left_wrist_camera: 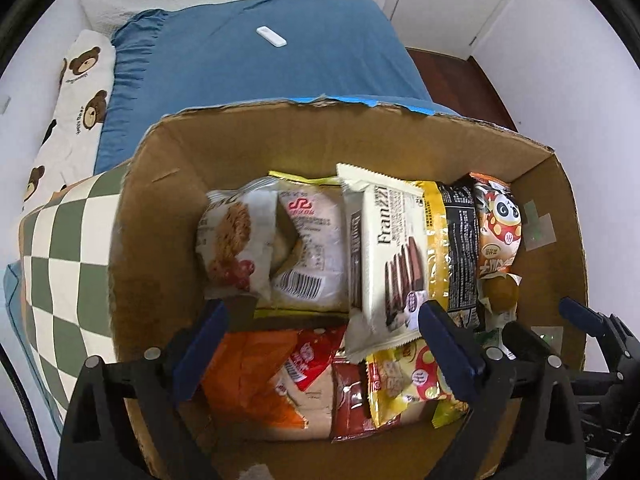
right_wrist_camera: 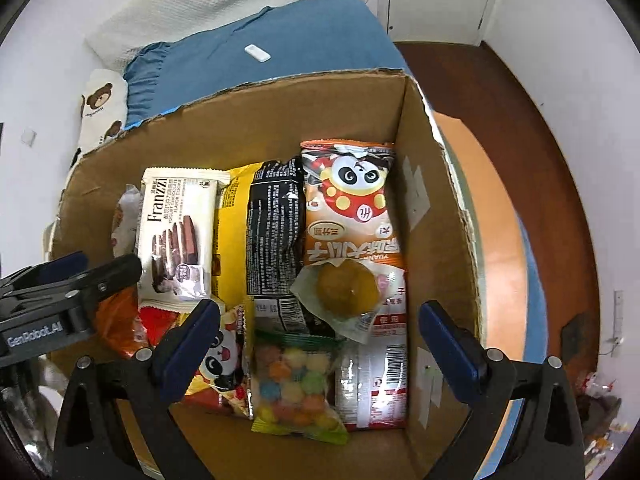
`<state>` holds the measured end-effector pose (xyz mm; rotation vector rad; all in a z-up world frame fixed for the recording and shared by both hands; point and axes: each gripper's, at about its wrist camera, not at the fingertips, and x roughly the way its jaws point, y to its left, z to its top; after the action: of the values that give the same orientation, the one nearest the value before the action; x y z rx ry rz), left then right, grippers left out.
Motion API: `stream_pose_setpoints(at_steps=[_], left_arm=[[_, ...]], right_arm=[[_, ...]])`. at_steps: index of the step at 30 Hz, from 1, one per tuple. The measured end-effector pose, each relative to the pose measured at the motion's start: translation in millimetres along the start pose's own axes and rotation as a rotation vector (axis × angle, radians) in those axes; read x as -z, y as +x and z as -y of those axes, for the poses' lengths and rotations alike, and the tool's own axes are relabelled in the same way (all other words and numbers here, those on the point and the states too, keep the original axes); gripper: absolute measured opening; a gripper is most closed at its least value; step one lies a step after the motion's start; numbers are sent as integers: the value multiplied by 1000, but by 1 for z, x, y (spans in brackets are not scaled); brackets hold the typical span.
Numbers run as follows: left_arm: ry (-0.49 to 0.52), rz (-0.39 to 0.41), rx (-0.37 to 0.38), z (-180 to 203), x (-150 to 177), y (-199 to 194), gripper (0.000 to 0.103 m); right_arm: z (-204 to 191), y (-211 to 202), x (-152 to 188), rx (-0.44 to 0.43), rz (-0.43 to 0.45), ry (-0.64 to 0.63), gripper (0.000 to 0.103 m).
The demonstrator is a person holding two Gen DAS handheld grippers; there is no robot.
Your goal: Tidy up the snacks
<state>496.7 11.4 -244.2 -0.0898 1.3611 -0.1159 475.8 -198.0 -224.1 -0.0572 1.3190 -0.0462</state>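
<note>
Blue bedding covers a bed (left_wrist_camera: 280,76) behind an open cardboard box (left_wrist_camera: 160,208), with a bear-print pillow (left_wrist_camera: 76,92) to the box's left and a small white remote (left_wrist_camera: 271,36) lying on the bedding beyond it. Inside the box, snack packets sit packed side by side, most with their long axes running from the near wall toward the far wall.

Both grippers hover above the box's near edge, looking down into it. The left gripper (left_wrist_camera: 332,340) has its blue fingers (left_wrist_camera: 204,344) spread wide, holding nothing; directly ahead of them lies the cream Franzzi wafer pack (left_wrist_camera: 384,248), with a white oat-cookie packet (left_wrist_camera: 234,240) to its left. The right gripper (right_wrist_camera: 320,344) is likewise spread wide and empty, over the box's right half. Just ahead of it sits a bag of coloured candy balls (right_wrist_camera: 296,388), and beyond that a small round cake in clear wrap (right_wrist_camera: 346,286) resting on top of the orange panda packet (right_wrist_camera: 352,200). A black packet (right_wrist_camera: 274,232) stands between the panda packet and the Franzzi pack.

The right gripper looks nearer the loose cake, which seems the likeliest piece to tidy next; neighbouring packets crowd it closely.
</note>
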Motion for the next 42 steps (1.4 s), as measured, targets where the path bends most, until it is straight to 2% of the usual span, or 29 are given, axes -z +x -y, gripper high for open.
stream_pose_setpoints(at_steps=[5, 15, 25, 31, 42], left_arm=[[-7, 17, -13, -4, 13, -8, 98], [-15, 119, -34, -13, 44, -48, 98], [-10, 305, -54, -8, 99, -130, 98], [-9, 390, -44, -2, 144, -177, 98], [3, 543, -72, 11, 226, -251, 98]], right_arm=[[-2, -6, 8, 34, 9, -14, 101], [-10, -36, 30, 46, 69, -27, 101], [-19, -113, 73, 46, 219, -71, 101], [-17, -167, 114, 38, 314, -88, 102], [-17, -262, 196, 20, 478, -121, 103]])
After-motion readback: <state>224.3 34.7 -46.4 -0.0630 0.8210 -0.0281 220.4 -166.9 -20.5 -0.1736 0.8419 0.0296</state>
